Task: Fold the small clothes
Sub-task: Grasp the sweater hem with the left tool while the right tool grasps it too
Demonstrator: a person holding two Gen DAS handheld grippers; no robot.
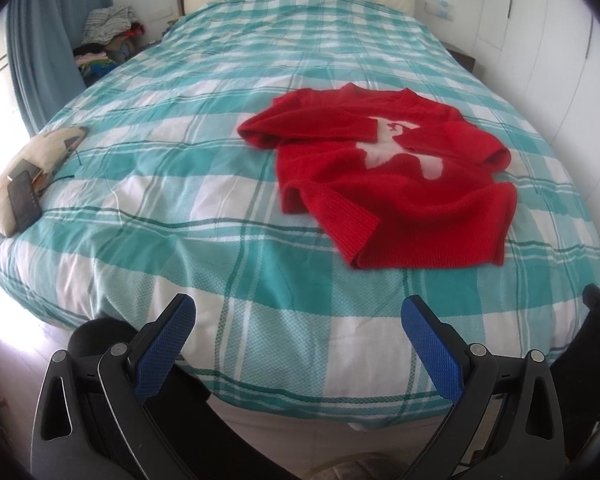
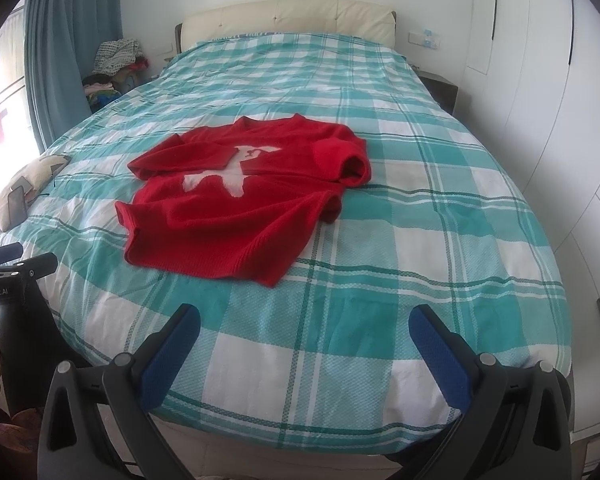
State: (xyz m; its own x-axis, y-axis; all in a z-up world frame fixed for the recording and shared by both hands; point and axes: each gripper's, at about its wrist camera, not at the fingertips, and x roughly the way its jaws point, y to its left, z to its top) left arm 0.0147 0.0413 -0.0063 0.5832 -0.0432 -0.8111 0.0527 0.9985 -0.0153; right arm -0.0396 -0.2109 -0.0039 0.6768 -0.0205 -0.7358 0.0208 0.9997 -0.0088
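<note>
A red knitted sweater [image 1: 396, 184] with a white animal figure on its chest lies face up on a bed [image 1: 260, 340] covered by a teal and white checked bedspread. Both sleeves are bunched and folded inward over the body, and the ribbed hem points toward the foot of the bed. The garment sits roughly in the middle of the bed's length.

The left tongs [image 1: 298, 322] hover over the foot edge of the bed, their blue-padded fingers [image 1: 164, 344] spread wide with nothing between them, well short of the sweater. The right tongs [image 2: 304, 330] hang likewise over the foot edge, fingers wide apart and empty, apart from the hem.

On the bed's left edge rests a cream cushion [image 1: 28, 160] with a dark phone [image 1: 23, 203] lying on it. A pile of clothes [image 2: 112, 68] sits beside the padded headboard [image 2: 288, 20], next to a blue curtain [image 2: 60, 40]. White wardrobe doors [image 2: 540, 80] line the right wall.
</note>
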